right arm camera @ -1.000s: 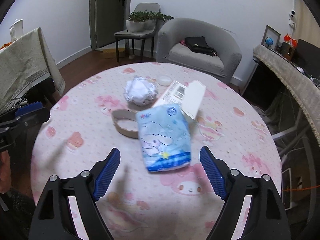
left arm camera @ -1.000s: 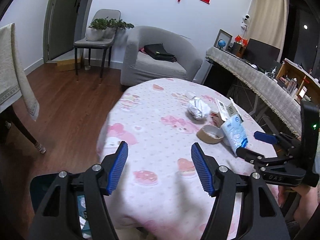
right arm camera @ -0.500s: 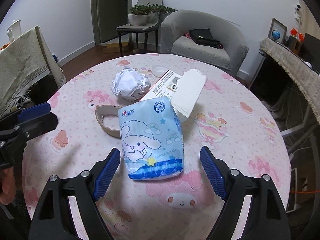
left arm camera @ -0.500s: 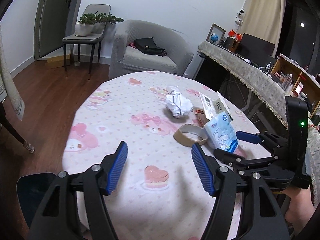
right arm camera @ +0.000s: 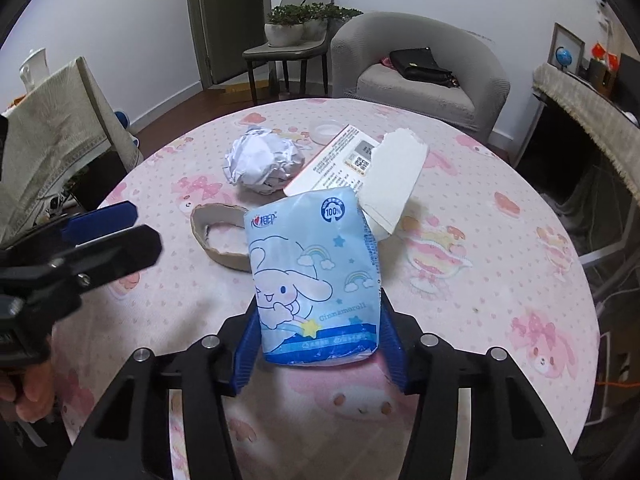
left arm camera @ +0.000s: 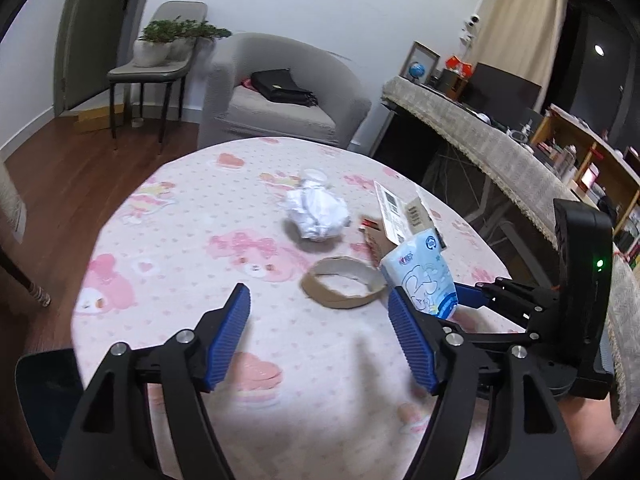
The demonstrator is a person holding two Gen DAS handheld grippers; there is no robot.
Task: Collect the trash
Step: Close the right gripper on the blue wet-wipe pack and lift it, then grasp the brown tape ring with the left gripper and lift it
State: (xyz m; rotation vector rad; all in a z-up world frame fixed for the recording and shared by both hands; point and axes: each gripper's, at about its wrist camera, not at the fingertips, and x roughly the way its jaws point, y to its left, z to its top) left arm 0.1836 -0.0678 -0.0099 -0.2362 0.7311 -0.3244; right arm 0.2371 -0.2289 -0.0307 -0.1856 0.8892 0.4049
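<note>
Left claw [left arm camera: 320, 336]: it is held wide apart with nothing between its blue pads, low over the near side of the table. In the right wrist view it is seen at the far left [right arm camera: 120, 228].
Table [left arm camera: 168, 248]: it is round and is covered by a pink cloth with cartoon pictures.
Cardboard ring [left arm camera: 343, 282]: it is laid flat on the table, just past the left claw. In the right wrist view [right arm camera: 218, 236] it is seen touching the left edge of the blue pack.
Paper ball [left arm camera: 318, 214]: white crumpled paper is seen farther back on the table, behind the ring [right arm camera: 262, 164].
Flat box [right arm camera: 340, 156]: a white box with print and a torn flap is laid behind the blue pack, right of the paper ball [left arm camera: 402, 216].
Blue pack [right arm camera: 314, 276]: a soft blue tissue pack with a cartoon dog is squeezed at its near end by the right claw. It is found right of the ring [left arm camera: 424, 276].
Right claw [right arm camera: 318, 348]: its blue pads are pressed on both sides of the blue pack. In the left wrist view it is seen at the right edge [left arm camera: 460, 300].
Armchair [left arm camera: 288, 92]: a grey chair with a black bag on it is seen far behind the table.
</note>
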